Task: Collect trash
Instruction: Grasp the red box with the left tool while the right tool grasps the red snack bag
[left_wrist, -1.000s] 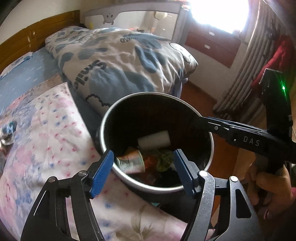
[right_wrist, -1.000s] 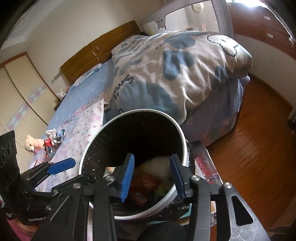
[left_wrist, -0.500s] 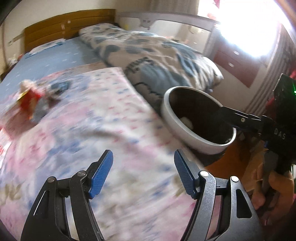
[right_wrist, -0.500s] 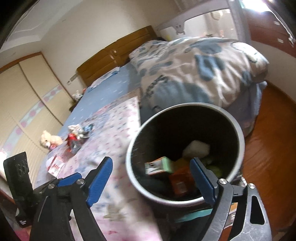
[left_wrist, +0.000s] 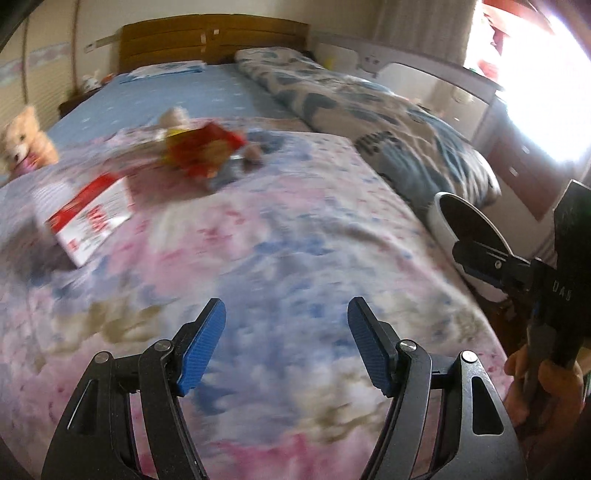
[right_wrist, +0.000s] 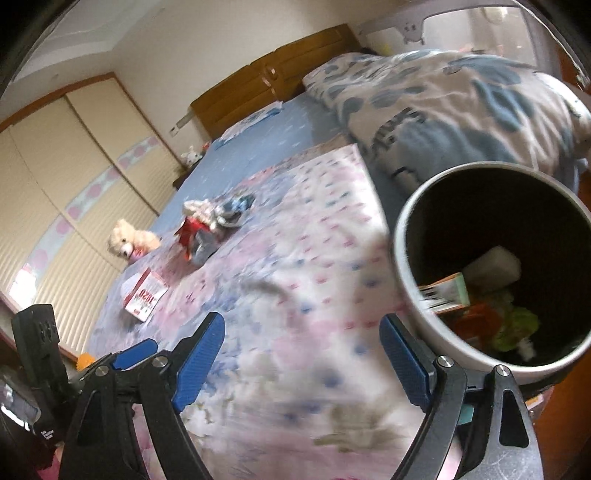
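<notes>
We hold left gripper above floral blanket, jaws apart, nothing between. Right gripper likewise wide and empty; its jaws just opened. Bin stands just beside bed edge, likely for short carries; it already holds carton and scraps. Remaining trash: red wrapper and red-and-white box, well apart from bin. Teddy bear probably stays.
</notes>
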